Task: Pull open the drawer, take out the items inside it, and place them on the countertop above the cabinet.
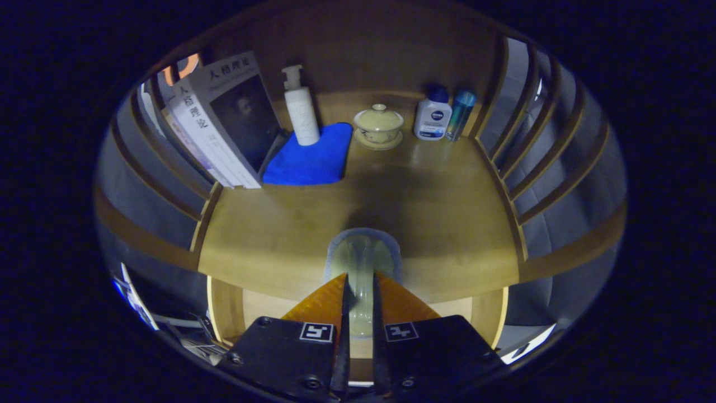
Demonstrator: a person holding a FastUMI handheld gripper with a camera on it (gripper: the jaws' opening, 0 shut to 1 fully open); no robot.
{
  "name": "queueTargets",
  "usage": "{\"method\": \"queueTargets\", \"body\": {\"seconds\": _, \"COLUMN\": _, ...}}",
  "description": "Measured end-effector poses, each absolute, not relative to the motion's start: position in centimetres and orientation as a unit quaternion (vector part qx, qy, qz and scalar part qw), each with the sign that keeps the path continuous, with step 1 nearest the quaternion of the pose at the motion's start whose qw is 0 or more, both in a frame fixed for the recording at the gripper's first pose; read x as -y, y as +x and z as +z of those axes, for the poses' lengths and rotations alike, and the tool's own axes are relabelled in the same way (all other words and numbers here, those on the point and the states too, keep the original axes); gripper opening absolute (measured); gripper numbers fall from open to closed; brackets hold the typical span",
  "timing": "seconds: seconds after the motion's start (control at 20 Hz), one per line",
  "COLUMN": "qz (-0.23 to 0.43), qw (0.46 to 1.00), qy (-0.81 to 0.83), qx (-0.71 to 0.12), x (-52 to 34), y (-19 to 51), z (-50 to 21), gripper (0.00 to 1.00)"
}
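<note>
The hand-held gripper is clenched on a pale translucent item, both fingers pressing it, held over the surface above the open drawer.

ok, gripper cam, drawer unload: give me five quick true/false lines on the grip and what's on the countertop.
1. The gripper is shut on a pale translucent item, both fingers pressing it. True.
2. The held item hangs over the near edge of the countertop. True.
3. The pump bottle lies on its side. False: it stands upright on the blue cloth.
4. The lidded cup sits on the blue cloth. False: it sits on its saucer on bare wood, right of the cloth.
5. Books lean at the countertop's left, beside the cloth. True.
</note>
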State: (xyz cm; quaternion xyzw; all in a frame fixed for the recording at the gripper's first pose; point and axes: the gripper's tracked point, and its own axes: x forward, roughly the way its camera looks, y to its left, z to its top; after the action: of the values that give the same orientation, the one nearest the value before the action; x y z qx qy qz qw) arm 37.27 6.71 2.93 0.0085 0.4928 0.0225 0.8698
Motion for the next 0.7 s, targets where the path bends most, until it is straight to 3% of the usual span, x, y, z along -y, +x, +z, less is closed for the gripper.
{"method": "queueTargets", "body": {"seconds": 0.7, "qz": 0.006, "qw": 0.855, "qy": 0.022, "qx": -0.518, "x": -6.9, "y": 40.6, "z": 0.3, "gripper": 0.23}}
